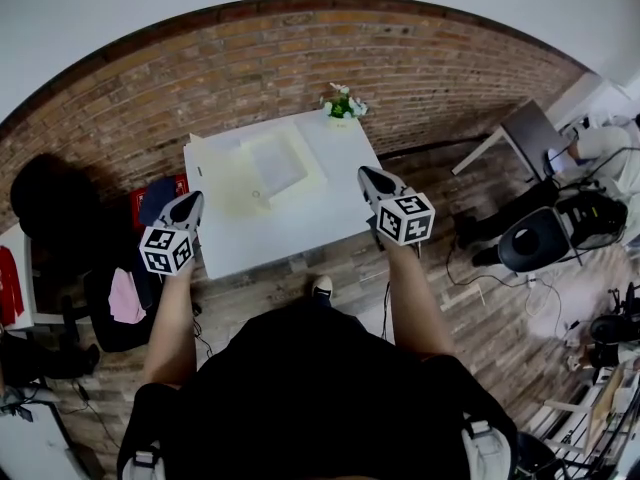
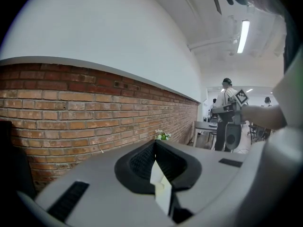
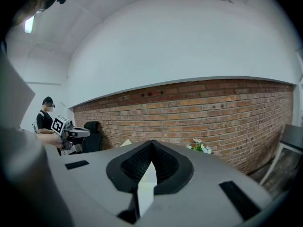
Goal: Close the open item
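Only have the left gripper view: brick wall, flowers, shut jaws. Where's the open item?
Observer: The head view shows a pale cream flat box lying open on the white rectangular table, left of centre.
Operator: Either gripper on it?
Observer: No. The left gripper is beside the table's left edge and the right gripper is at its right edge, both apart from the box.
Operator: Right jaws?
Observer: Shut, with nothing between them, going by the right gripper view.
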A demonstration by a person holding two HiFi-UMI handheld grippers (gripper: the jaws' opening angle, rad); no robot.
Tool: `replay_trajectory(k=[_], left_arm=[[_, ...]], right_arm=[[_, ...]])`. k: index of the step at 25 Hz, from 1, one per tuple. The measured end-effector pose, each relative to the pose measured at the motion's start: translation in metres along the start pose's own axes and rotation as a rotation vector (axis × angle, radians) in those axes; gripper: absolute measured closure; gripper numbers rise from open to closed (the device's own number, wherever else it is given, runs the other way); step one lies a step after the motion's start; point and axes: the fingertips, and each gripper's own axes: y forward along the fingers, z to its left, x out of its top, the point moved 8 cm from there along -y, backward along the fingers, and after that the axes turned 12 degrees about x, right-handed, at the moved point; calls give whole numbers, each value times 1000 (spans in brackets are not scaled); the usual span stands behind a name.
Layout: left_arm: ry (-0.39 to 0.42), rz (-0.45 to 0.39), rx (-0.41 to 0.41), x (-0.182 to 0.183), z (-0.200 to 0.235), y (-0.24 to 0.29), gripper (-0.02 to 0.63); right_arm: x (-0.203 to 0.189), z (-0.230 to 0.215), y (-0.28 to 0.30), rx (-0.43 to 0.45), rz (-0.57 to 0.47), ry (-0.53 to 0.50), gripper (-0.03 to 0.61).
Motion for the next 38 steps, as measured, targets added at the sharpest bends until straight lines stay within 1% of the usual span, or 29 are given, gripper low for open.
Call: replay_trajectory(k=[13,21,27,38], left_arm=[[-17,38,57,0,-7,58,603],[-25,69,115,2,-7,75,603],[-25,87,150,7,-11,95,603],[-22,105,181,15,-30,137,603]], right_arm=[[6,-73,37,67,34,11,558],[17,-108,63,126,48,-1,558],[23,-138,70,150,56,-3,558],[25,-194,81,182,66,5,558]])
